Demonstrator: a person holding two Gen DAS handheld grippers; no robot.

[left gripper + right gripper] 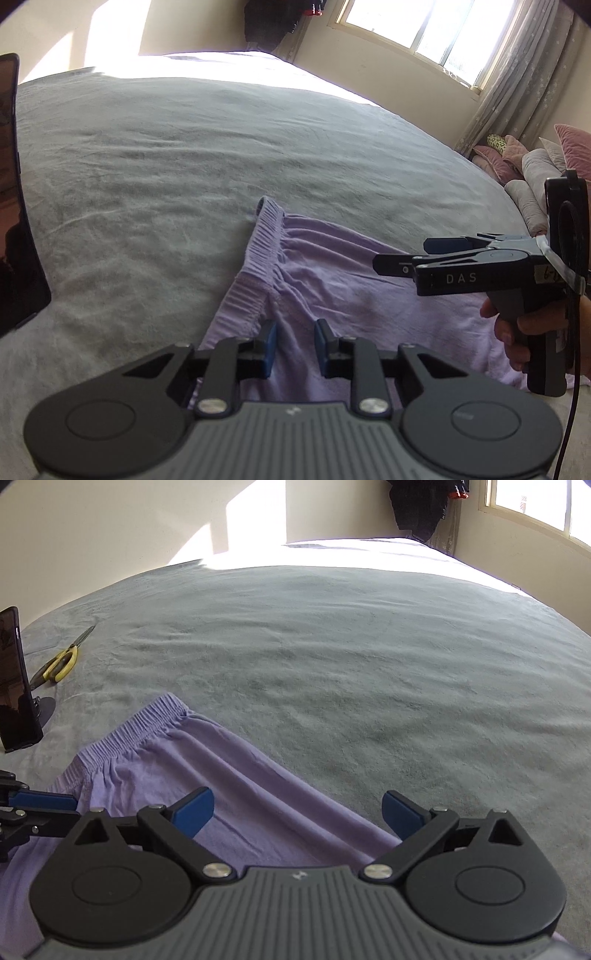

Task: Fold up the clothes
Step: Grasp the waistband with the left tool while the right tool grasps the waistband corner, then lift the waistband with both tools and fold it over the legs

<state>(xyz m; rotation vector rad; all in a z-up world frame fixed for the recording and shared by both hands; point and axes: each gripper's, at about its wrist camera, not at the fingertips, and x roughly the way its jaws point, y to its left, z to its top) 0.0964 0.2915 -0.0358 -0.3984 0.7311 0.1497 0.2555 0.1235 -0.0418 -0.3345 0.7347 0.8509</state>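
While the lilac cotton trousers with a gathered elastic waistband lie flat on the grey plush bedspread, both tools hover just over them. In the left wrist view the waistband runs from about six o'clock up toward twelve, and the legs stretch away toward four o'clock, so the long axis lies slantwise across the bed. In the right wrist view the waistband sits at ten o'clock and the legs run down toward five o'clock.

The left gripper has its blue pads drawn close together over the cloth just below the waistband; a narrow gap shows between them and I cannot tell if any fabric is pinched. The right gripper stands spread wide, released, one pad over the leg and the other over its far edge. A hand holds its handle.

At nine o'clock in the right wrist view stand a dark phone on a stand and yellow-handled scissors.
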